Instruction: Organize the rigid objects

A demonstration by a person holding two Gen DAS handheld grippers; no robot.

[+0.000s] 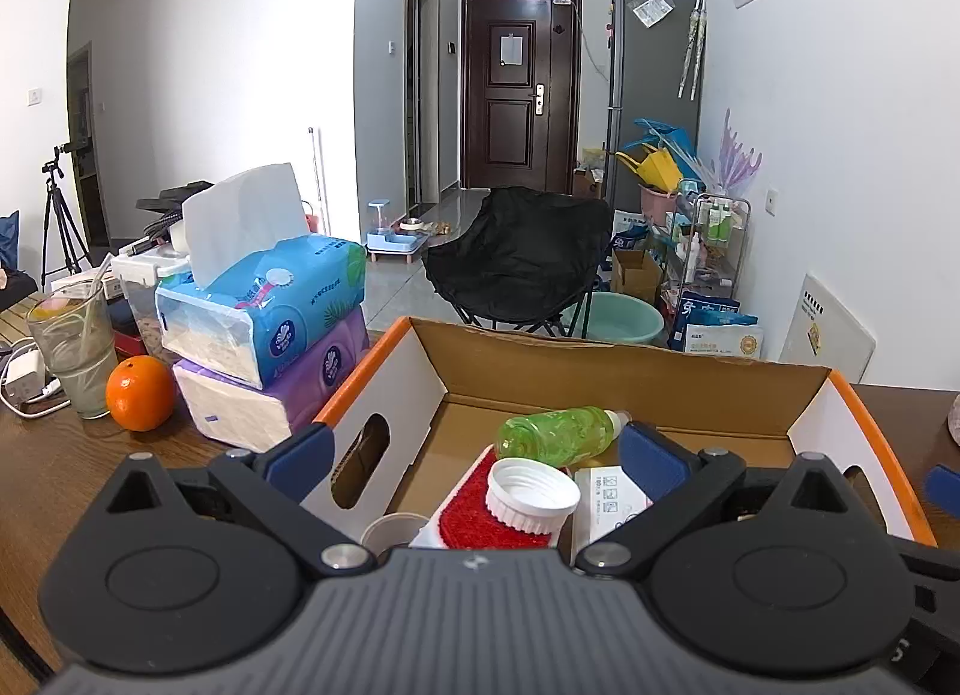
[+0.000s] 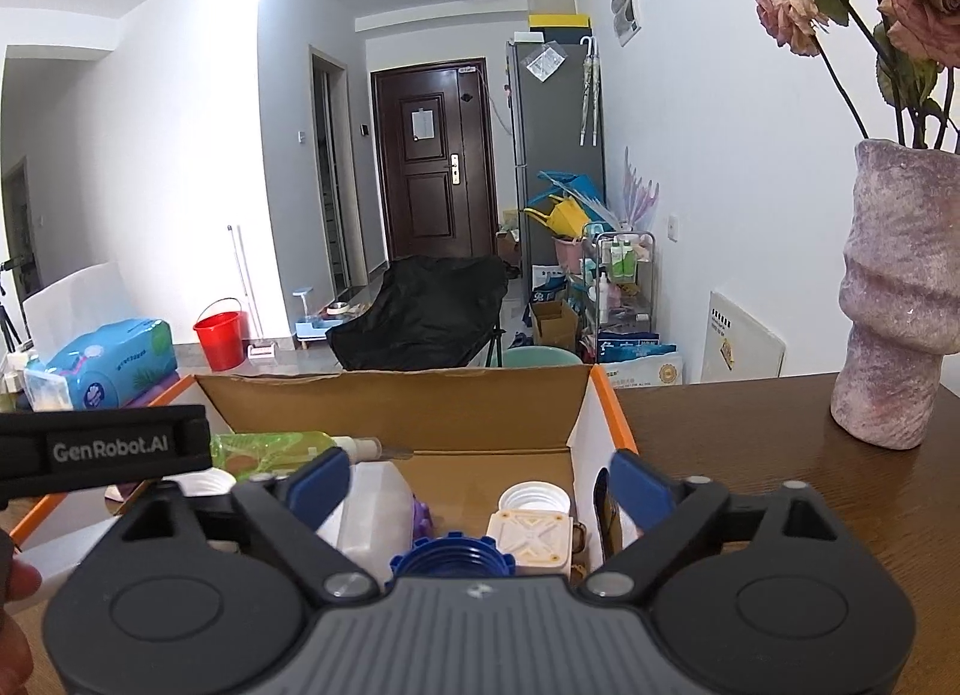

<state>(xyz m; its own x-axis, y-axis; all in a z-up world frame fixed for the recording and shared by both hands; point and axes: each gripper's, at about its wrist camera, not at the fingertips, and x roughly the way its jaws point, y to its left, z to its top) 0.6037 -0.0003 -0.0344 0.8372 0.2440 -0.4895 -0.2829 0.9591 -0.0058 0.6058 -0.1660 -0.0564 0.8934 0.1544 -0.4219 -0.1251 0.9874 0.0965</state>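
Both tools released, nothing gripped: left tool [image 1: 477, 452] & right tool [image 2: 480, 479] over the cardboard box [image 1: 630, 377] on the counter [image 1: 60, 467]. Inside the box: 1 green bottle [image 1: 558, 434] on its side, 2 white caps [image 1: 531, 494] [image 2: 534, 500], 1 blue cap [image 2: 450, 560], 1 red sponge [image 1: 474, 515]. Beside the box on the counter: 2 tissue packs stacked [image 1: 264, 323], 1 orange [image 1: 140, 392], 1 glass [image 1: 75, 344].

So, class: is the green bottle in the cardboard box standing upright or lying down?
Lying down: the green bottle rests on its side inside the cardboard box, cap end pointing right.
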